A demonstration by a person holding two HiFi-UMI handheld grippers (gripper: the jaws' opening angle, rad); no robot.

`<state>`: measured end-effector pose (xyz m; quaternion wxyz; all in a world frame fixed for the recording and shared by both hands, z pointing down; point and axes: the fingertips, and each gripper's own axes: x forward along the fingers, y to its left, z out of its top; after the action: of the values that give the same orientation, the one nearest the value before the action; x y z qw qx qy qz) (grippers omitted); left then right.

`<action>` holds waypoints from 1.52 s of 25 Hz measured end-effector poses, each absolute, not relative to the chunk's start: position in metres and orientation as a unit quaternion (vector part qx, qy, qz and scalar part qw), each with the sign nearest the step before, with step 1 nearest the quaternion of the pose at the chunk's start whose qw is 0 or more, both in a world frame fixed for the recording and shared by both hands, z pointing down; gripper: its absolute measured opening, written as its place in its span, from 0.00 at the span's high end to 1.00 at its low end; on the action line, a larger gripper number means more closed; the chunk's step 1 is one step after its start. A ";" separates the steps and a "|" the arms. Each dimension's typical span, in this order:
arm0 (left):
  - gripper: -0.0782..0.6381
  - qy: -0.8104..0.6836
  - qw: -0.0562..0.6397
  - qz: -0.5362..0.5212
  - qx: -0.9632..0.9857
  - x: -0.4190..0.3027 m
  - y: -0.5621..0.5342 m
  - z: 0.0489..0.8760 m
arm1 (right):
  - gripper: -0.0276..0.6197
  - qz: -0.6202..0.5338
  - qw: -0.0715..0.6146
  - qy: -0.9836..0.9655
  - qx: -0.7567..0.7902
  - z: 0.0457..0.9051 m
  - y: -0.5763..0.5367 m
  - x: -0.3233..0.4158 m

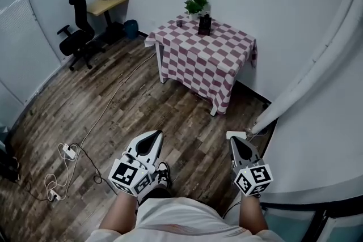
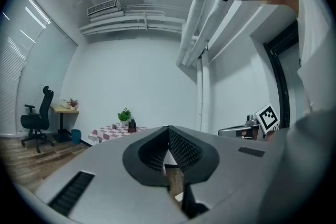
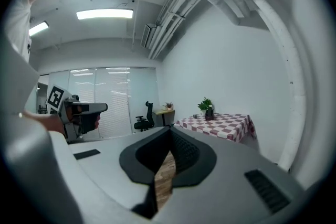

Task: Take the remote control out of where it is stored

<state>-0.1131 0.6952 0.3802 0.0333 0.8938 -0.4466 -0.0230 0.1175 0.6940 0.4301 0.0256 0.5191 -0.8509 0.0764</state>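
A table under a red-and-white checked cloth [image 1: 207,56] stands against the far wall. On it are a potted plant [image 1: 196,4], a dark upright holder [image 1: 205,24] and a small dark object [image 1: 179,23]. I cannot make out a remote control at this distance. My left gripper [image 1: 156,133] and right gripper [image 1: 232,139] are held low in front of me over the wooden floor, far short of the table. Both have their jaws together with nothing between them. The left gripper view shows the table [image 2: 113,131] small and far off, and the right gripper view shows it [image 3: 220,126] at the right.
A black office chair [image 1: 78,31], a small desk [image 1: 108,5] and a blue bin [image 1: 131,28] stand at the back left. A power strip with cables [image 1: 68,151] lies on the floor to my left. White pipes [image 1: 306,76] run down the right wall.
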 end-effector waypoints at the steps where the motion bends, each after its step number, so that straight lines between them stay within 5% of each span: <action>1: 0.88 -0.444 0.030 -0.023 0.895 -0.114 0.684 0.379 | 0.94 0.076 0.025 -0.848 0.523 0.429 0.682 0.117; 23: 0.88 -0.416 0.039 -0.008 0.908 -0.215 0.420 0.381 | 0.94 0.082 0.054 -0.828 0.553 0.416 0.433 0.013; 38: 0.88 -0.439 0.043 -0.009 0.898 -0.210 0.307 0.385 | 0.94 0.073 0.051 -0.856 0.508 0.421 0.306 0.005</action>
<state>-0.2100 0.3065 0.3847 0.0434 0.8975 -0.4388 -0.0086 0.0050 0.3059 0.4209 0.0515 0.5084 -0.8565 0.0729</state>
